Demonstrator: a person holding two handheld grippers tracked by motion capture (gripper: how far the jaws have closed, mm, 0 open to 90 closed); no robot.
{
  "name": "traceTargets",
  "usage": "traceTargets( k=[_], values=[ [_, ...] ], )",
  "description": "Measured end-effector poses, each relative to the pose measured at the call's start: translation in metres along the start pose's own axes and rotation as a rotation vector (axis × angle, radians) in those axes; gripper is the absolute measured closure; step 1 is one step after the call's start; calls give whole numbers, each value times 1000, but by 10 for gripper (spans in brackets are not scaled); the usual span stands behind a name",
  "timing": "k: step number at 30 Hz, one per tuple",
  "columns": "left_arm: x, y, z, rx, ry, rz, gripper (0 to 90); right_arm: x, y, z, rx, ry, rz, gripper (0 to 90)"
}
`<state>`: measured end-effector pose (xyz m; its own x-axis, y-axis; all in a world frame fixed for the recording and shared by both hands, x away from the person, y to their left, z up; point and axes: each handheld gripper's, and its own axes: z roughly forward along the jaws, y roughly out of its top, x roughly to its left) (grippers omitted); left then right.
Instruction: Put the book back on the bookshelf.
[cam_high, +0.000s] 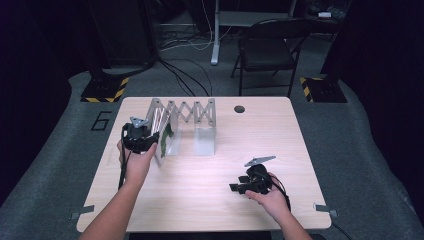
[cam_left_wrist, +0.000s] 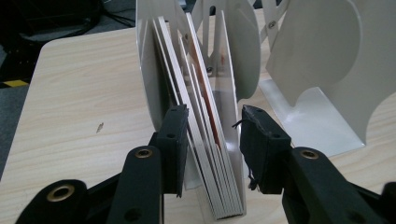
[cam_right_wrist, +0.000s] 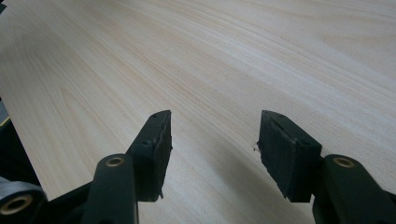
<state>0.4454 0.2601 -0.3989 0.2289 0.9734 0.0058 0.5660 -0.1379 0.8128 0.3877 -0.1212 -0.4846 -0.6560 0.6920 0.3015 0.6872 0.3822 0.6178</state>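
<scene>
Left tool (cam_left_wrist: 212, 140) straddles books (cam_left_wrist: 205, 135); titles unreadable.

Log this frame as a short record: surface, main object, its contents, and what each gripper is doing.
surface: light wooden table
main object: metal expanding file rack, far left part of table
contents: thin flat books or boards upright in the rack's left end slot
left gripper: open, jaws either side of the books' near edge, not clamped
right gripper: open, nothing between the jaws, over bare table near the front right

Books' (cam_left_wrist: 219, 186) lower ends cut off by frame edge (covers/titles unreadable, too).
</scene>
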Motion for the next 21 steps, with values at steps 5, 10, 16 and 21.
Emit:
traceTargets(
  k=[5, 10, 16, 21],
  values=[
    [0, 5, -7, 6, -15, 6, 614, 0, 0, 0, 1, 1, 7, 443],
    [1, 10, -14, 19, -44, 6, 604, -1, 0, 0, -5, -1, 4, 443],
    [1, 12, -22, 16, -68, 5, 596, 0, 0, -1, -3, 2, 11, 443],
    [1, 12, -29, 19, -97, 16, 574, -1, 0, 0, -7, 0, 1, 443]
  ],
)
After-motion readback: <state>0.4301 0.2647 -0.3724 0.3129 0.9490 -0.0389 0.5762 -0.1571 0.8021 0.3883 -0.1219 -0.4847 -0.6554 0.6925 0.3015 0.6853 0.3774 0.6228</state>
